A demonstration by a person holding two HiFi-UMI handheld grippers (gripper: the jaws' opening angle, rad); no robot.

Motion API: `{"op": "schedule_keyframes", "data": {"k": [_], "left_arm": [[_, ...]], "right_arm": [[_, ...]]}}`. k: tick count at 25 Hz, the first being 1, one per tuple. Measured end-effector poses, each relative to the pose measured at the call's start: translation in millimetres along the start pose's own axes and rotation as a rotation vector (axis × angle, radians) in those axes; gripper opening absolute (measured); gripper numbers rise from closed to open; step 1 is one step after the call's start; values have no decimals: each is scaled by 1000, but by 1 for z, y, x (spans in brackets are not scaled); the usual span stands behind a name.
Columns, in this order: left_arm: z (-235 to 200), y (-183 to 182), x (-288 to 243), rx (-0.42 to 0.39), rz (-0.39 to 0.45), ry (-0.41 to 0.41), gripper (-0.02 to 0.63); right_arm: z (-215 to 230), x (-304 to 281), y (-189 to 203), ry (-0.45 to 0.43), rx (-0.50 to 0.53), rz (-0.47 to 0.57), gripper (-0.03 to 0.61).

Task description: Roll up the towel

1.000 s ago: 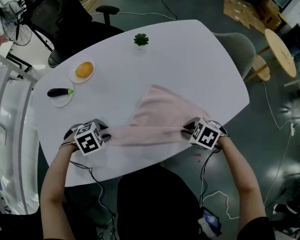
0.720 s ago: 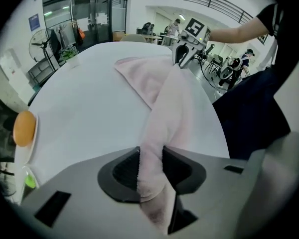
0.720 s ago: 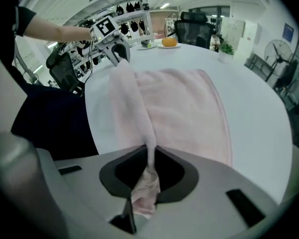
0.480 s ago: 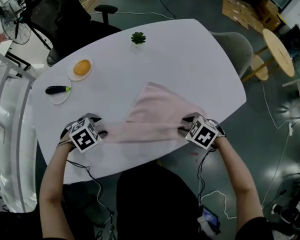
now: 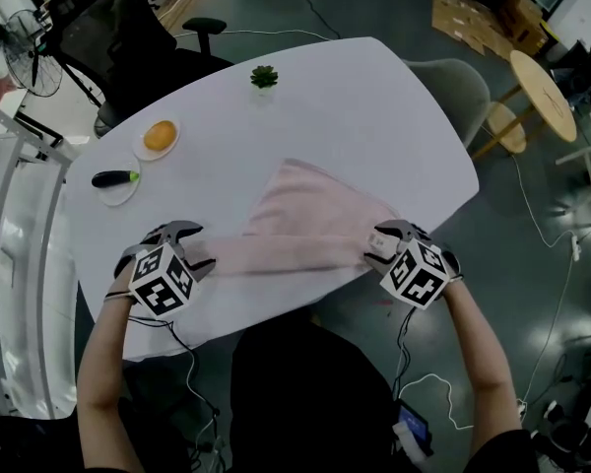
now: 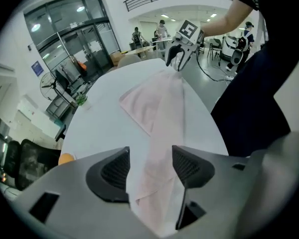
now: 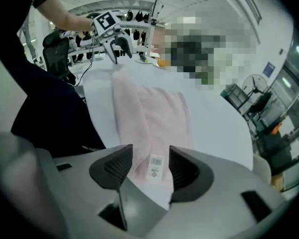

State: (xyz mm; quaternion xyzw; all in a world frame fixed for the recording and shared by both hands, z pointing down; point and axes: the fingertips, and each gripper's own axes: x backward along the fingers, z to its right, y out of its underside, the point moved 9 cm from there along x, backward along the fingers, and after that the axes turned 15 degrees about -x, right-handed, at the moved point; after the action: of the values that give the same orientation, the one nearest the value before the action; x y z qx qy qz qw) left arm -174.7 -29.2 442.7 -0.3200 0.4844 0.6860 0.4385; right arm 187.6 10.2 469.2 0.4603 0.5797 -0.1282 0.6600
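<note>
Head view: one towel (image 5: pixel 310 215), two plates (image 5: pixel 146 153) (image 5: pixel 121 196), one plant (image 5: pixel 264 76), one table (image 5: pixel 355 116).

A black office chair (image 5: pixel 128 33) is sitting beyond the white oval tabletop (image 5: pixel 364 106), a round wooden side table (image 5: pixel 544 95) is standing on the glossy dark floor (image 5: pixel 542 304), ceiling lights (image 6: pixel 80 8) are glowing in the tall glass wall (image 6: pixel 72 39).

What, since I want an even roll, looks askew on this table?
The pink towel lies skewed: its near edge is bunched into a narrow band along the table's front edge, while the rest fans diagonally toward one far corner. Nothing looks spilled or damaged.
</note>
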Motion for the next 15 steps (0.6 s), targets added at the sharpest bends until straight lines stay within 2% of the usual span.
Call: {"op": "schedule_keyframes", "data": {"k": [4, 7, 12, 15], "left_arm": [[21, -20, -7, -38, 29, 37, 291], [39, -25, -19, -69, 21, 71, 290], [59, -17, -44, -123, -37, 104, 288], [56, -12, -58, -127, -53, 105, 288]], "right_arm": [[-25, 1, 16, -9, 87, 0, 241], [-44, -6, 29, -30, 133, -21, 241], [-58, -21, 39, -51, 131, -10, 229], [-53, -34, 40, -36, 107, -20, 221]]}}
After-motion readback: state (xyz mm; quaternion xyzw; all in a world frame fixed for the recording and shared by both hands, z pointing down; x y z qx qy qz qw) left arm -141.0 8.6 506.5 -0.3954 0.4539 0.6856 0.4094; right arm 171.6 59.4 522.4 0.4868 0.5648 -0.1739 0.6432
